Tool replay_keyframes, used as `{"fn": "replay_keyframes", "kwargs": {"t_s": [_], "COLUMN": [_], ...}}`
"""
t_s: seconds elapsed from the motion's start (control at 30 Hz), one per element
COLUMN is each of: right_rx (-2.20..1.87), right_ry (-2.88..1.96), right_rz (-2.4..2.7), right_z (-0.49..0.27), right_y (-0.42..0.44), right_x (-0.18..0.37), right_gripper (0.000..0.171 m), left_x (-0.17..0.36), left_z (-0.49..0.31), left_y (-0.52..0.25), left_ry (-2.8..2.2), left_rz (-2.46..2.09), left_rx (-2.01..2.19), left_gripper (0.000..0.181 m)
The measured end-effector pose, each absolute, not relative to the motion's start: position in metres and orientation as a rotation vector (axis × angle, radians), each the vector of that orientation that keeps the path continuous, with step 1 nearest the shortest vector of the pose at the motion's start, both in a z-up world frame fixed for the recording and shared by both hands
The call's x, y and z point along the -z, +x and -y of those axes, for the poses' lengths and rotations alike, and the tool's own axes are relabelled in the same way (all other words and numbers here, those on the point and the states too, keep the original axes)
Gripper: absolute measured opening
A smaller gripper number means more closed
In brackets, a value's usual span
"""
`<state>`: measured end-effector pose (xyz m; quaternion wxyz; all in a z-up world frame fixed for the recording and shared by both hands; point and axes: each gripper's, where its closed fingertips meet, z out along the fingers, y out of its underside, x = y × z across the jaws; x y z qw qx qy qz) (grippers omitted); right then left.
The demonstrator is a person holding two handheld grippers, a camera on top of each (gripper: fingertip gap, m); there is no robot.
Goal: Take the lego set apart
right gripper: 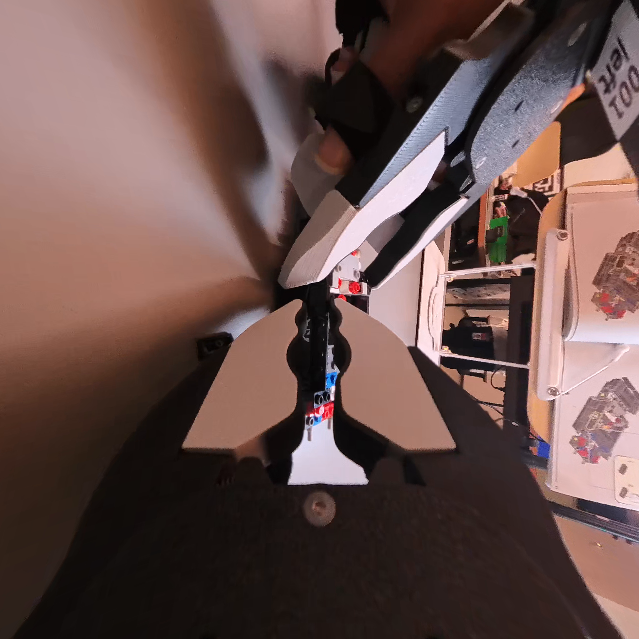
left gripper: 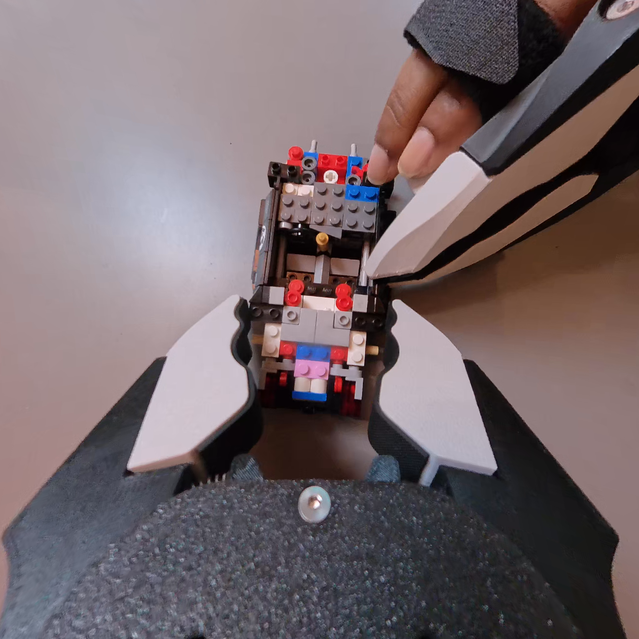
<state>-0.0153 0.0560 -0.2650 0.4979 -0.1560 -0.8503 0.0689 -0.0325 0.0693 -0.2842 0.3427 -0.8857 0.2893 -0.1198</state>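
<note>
- Gripping the lego set at its near end, the left gripper clamped both flanks above the table.
- The right gripper pinched the set's black side panel.
- Judged step: panel removal; next, a steady outward pull.

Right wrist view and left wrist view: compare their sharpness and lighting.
Left wrist view: sharp, evenly lit, soft glare on the table, lego set crisp. Right wrist view: the left side smeared by blur, the right gripper body in dark shadow, bright background, wide-angle bending at the edges.
</note>
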Motion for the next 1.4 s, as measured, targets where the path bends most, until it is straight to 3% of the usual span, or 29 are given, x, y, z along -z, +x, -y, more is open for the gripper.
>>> {"fn": "replay_keyframes", "kwargs": {"t_s": [0.97, 1.1, 1.4], "right_rx": [-0.682, -0.82, -0.782], "right_ry": [-0.818, -0.805, -0.786], "right_rz": [2.056, 1.932, 2.184], "right_z": [-0.052, -0.051, -0.039], "right_y": [-0.009, -0.011, 0.02], "right_x": [0.263, 0.225, 0.257], "right_gripper": [0.009, 0.008, 0.009], "left_x": [0.285, 0.285, 0.285], "left_z": [-0.066, -0.066, -0.067], "left_y": [-0.028, -0.029, -0.029], "left_ry": [-2.317, -2.319, -2.312], "left_rz": [-0.787, -0.788, -0.762], "left_rx": [0.296, 0.292, 0.314], "left_gripper": [0.075, 0.075, 0.076]}}
